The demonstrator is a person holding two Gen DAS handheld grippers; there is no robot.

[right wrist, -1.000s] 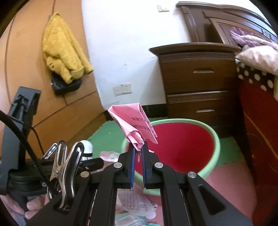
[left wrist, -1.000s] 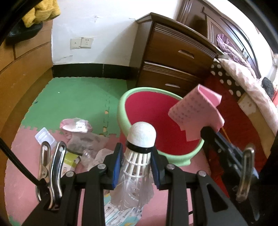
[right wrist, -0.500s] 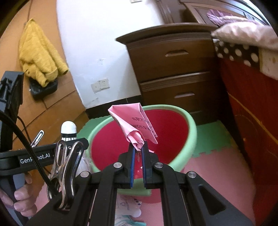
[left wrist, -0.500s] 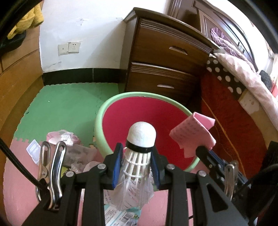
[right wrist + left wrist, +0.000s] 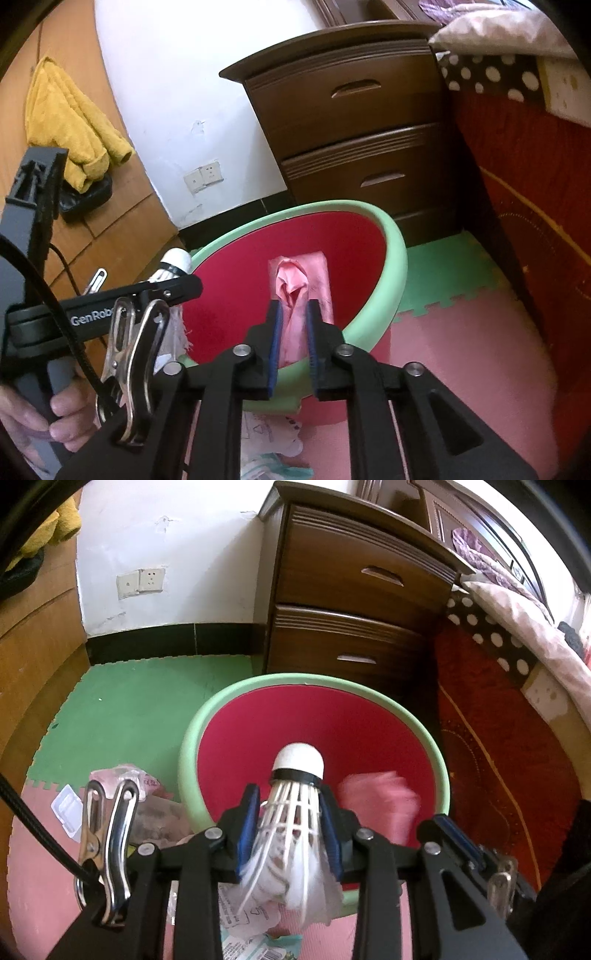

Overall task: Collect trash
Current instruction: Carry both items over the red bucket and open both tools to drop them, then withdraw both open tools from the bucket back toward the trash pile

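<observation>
Trash sits in both grippers above a round bin with a green rim and a red inside. The left gripper is squeezed on a white shuttlecock, holding it by the feathers with its round cork tip pointing up and away, over the near edge of the bin. The right gripper has just been opening its jaws, and they now stand a little apart. A crumpled pink paper is between them and hangs over the red inside of the bin; it looks loose, not pinched. In the left wrist view that paper is a pink blur just right of the shuttlecock. More trash, wrappers and a clear plastic piece, lies on the pink and green foam mat just left of the bin. A brown dresser stands behind the bin by the white wall.
</observation>
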